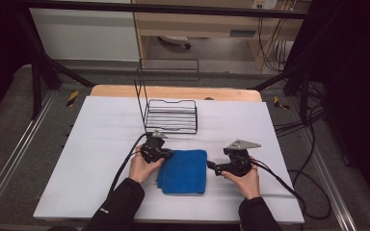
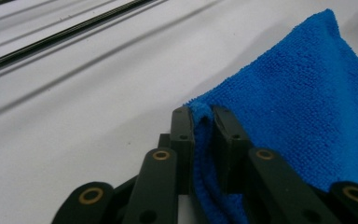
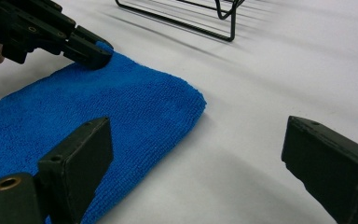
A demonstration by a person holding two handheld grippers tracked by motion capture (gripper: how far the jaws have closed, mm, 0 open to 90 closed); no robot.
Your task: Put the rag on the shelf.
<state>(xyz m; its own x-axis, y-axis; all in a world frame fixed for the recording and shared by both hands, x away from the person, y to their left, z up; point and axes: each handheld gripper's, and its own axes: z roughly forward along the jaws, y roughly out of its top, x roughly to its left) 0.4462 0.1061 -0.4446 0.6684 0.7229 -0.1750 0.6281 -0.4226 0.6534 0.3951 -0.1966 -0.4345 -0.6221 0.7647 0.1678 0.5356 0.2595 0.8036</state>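
A folded blue cloth lies on the white table sheet, between my two hands. My left gripper sits at the cloth's far left corner. In the left gripper view its jaws pinch a raised fold of the cloth. My right gripper rests at the cloth's right edge, pointing left. Its jaws stand wide open with nothing between them, the left one over the cloth and the right one over bare table. The left gripper also shows at the cloth's far corner in the right gripper view.
A black wire rack stands just behind the cloth at the table's middle, its tall back frame rising at the left. Cables trail from both grippers. Dark frame posts flank the table.
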